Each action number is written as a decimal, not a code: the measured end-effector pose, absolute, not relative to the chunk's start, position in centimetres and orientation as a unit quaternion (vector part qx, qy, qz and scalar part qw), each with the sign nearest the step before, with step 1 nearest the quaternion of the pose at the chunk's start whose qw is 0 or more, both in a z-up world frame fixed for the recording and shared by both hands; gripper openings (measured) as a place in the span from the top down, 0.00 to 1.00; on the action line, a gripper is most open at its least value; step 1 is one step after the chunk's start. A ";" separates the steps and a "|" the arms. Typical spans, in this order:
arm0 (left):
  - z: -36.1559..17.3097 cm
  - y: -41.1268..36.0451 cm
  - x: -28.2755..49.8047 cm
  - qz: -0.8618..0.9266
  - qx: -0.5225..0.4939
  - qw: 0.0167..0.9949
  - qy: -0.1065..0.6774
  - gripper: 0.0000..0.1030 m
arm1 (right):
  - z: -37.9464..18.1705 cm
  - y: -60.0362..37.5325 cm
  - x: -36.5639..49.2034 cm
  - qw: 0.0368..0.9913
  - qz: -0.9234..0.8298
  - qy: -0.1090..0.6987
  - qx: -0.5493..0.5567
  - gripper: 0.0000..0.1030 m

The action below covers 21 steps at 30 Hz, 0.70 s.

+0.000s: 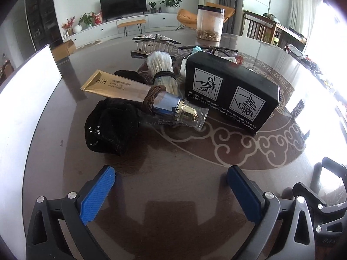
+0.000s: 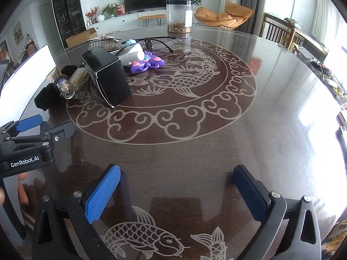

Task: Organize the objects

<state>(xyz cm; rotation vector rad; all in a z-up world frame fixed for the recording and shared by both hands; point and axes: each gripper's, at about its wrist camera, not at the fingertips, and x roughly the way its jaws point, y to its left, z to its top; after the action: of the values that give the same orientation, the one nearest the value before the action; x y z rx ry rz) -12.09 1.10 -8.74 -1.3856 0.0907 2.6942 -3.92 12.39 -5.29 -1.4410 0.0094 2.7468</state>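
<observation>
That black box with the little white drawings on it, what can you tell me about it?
The black rectangular cardboard box rests slightly tilted on the dark glossy table. Its long face carries two white-framed hand-washing drawings and white text about rubbing a bar under cold water to remove odours. In the right wrist view an end flap's edge looks a little lifted. A white bottle lies right behind it. Neither claw touches it.

L gripper (image 1: 170, 183) & R gripper (image 2: 176, 183): fingers wide apart, both empty
</observation>
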 end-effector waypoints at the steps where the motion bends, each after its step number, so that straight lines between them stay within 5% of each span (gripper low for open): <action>1: -8.8 1.0 -12.1 0.887 -0.457 0.055 0.030 0.00 | -5.3 12.4 -3.9 0.020 0.885 0.003 -0.464 0.00; 21: -8.7 1.1 -12.1 0.887 -0.457 0.055 0.030 0.00 | -5.2 12.4 -3.8 0.021 0.886 0.004 -0.464 0.00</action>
<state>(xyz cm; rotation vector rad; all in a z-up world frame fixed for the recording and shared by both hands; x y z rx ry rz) -12.07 1.09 -8.72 -1.3860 0.0916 2.6941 -3.80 12.43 -5.19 -1.4390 0.0119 2.7457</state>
